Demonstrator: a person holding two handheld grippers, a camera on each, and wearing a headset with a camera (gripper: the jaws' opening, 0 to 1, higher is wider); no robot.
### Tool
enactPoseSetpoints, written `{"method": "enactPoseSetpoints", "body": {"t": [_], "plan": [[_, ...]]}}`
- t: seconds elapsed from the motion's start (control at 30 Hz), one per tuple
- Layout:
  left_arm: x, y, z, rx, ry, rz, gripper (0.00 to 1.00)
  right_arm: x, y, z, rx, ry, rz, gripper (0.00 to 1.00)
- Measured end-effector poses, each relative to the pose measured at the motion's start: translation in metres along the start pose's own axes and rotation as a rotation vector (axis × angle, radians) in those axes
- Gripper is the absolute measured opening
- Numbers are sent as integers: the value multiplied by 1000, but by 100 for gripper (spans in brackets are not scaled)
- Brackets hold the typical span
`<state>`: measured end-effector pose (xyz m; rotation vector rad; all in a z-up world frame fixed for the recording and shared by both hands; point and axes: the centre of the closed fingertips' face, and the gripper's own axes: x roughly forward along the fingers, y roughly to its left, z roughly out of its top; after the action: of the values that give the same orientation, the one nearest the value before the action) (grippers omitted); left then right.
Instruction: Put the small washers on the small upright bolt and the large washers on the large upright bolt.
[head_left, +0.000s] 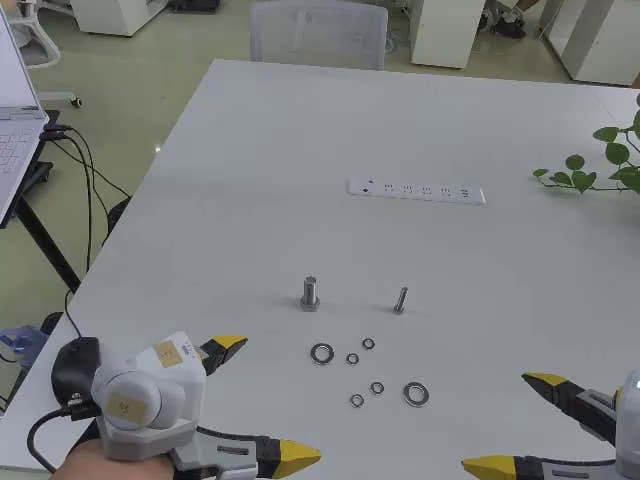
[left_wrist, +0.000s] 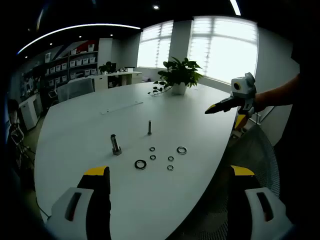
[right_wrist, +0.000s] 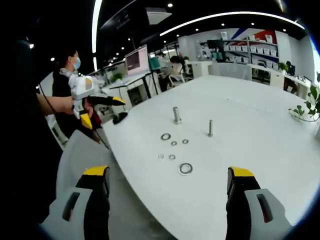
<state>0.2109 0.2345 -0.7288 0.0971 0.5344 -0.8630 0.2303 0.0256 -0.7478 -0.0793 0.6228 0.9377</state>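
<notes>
Yellow-tipped right hand-held gripper (head_left: 517, 422), edge-cropped

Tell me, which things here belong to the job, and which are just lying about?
Job: large upright steel bolt; small upright steel bolt; two large steel washers; four small steel washers.
Lying about: white power strip; green leafy plant; white laptop; grey mesh chair.

Two bolts are counted: one large bolt (head_left: 310, 293) and one small bolt (head_left: 401, 299). Six washers are counted: two large washers (head_left: 321, 353) (head_left: 416, 393) and four small washers (head_left: 352, 358) (head_left: 368, 343) (head_left: 377, 387) (head_left: 357, 400). One power strip (head_left: 416, 190), one plant (head_left: 610, 160) and one laptop (head_left: 15, 110) are seen. Two grippers are counted: the left gripper (head_left: 270, 397) and the right gripper (head_left: 505, 422).
</notes>
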Motion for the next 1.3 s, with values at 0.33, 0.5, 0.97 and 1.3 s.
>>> {"method": "enactPoseSetpoints", "body": {"t": [0.33, 0.5, 0.97, 1.3], "plan": [[1, 2, -1, -1, 0, 3, 98, 1, -3, 3, -4, 3, -8, 100], [3, 2, -1, -3, -3, 3, 98, 2, -2, 6, -15, 7, -4, 99], [6, 1, -3, -5, -3, 4, 95, 12, 2, 12, -52, 48, 23, 96], [8, 2, -6, -8, 5, 3, 96, 24, 8, 13, -92, 109, 71, 90]]}}
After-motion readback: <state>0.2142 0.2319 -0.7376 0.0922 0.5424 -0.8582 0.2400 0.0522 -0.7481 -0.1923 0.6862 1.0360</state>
